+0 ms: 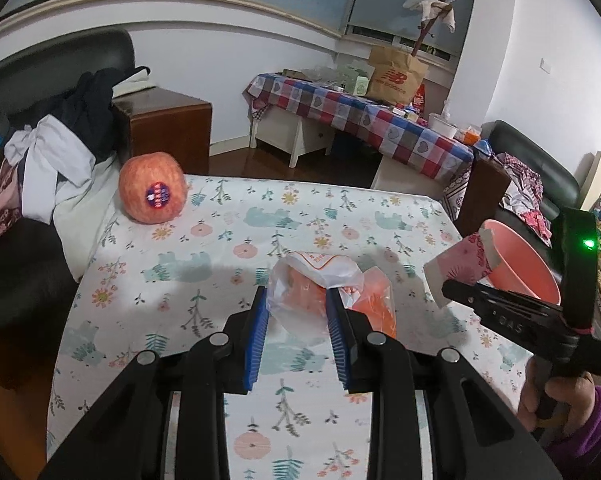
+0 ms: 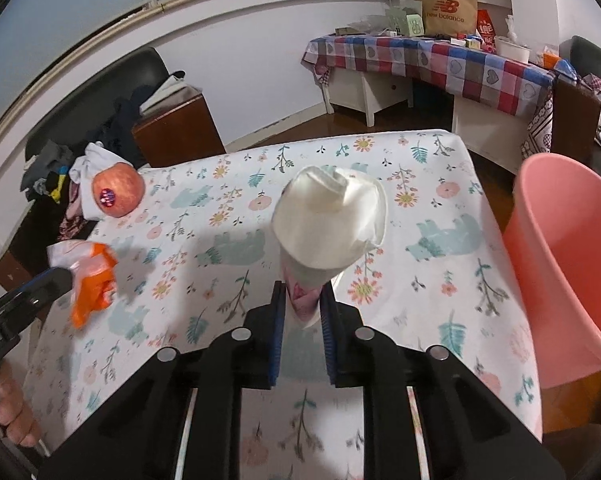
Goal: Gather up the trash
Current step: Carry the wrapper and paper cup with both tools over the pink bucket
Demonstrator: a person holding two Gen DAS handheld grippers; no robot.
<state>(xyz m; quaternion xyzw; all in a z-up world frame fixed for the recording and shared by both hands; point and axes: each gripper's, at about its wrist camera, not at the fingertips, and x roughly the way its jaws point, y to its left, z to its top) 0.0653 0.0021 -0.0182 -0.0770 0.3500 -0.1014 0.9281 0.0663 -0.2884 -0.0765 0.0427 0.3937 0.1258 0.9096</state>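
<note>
A crumpled orange and white plastic bag [image 1: 320,272] hangs clear of the floral tablecloth [image 1: 220,240], and my left gripper [image 1: 296,292] is shut on it with both blue pads pressing its sides. The right wrist view shows the same bag [image 2: 94,280] dangling from the left gripper [image 2: 62,276] at the left edge. My right gripper [image 2: 302,286] is shut on a squashed pink-patterned paper cup [image 2: 328,216], white inside, held above the table. From the left wrist view the cup [image 1: 460,264] and right gripper [image 1: 452,286] sit just in front of a pink bin [image 1: 520,264].
The pink bin [image 2: 568,256] stands off the table's right edge, mouth open. A netted apple [image 1: 152,188] lies at the far left corner. Beyond are a clothes-covered sofa [image 1: 40,160], a wooden cabinet [image 1: 164,124] and a checked-cloth table [image 1: 360,120].
</note>
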